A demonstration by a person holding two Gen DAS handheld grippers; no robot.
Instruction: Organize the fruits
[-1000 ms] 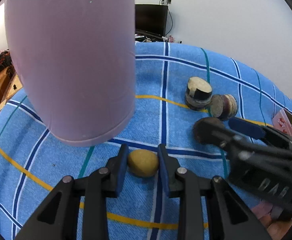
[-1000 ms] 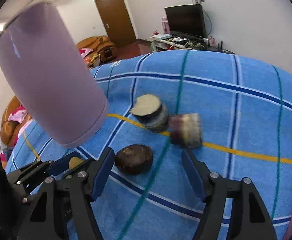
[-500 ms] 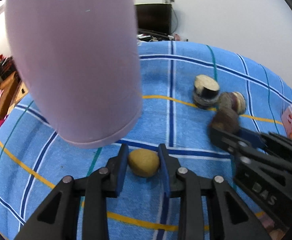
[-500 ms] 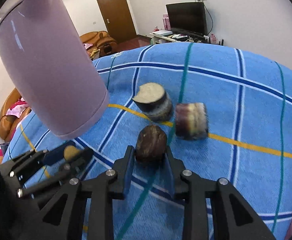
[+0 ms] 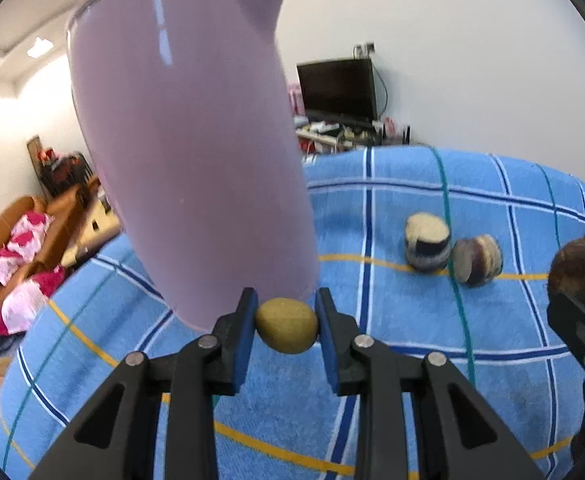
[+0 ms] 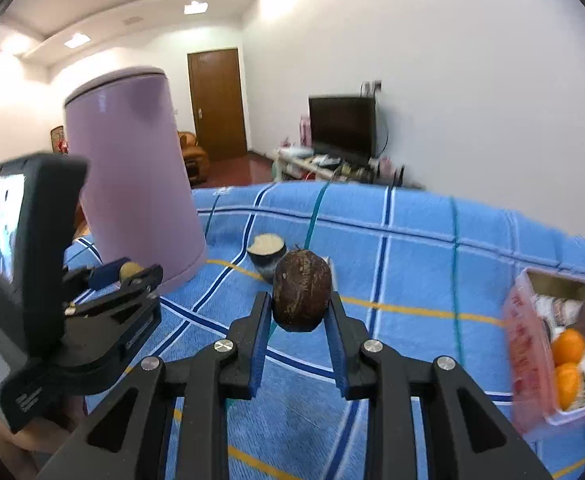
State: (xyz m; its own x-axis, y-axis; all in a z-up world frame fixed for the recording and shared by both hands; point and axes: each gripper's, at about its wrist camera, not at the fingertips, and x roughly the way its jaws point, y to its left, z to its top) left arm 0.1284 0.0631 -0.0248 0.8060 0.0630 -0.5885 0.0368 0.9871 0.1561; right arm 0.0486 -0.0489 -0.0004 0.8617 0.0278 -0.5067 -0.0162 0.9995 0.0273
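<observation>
My left gripper (image 5: pixel 286 326) is shut on a small yellow-green fruit (image 5: pixel 286 325) and holds it above the blue checked cloth (image 5: pixel 392 216), close to the base of a tall lilac container (image 5: pixel 188 152). My right gripper (image 6: pixel 299 312) is shut on a dark brown round fruit (image 6: pixel 301 295), lifted off the cloth. The brown fruit also shows at the right edge of the left wrist view (image 5: pixel 578 272). Two cut fruit pieces (image 5: pixel 427 246) (image 5: pixel 477 261) lie on the cloth beyond.
A pink box (image 6: pixel 526 360) with oranges (image 6: pixel 568 346) and other fruit stands at the right of the right wrist view. The lilac container (image 6: pixel 132 200) stands at the left. The left gripper's body (image 6: pixel 52 280) is close on the left.
Both grippers have lifted their fruit off the cloth and tilted up. The right gripper, open a second ago, closed on the brown fruit and moved right; the pink box has come into view.
</observation>
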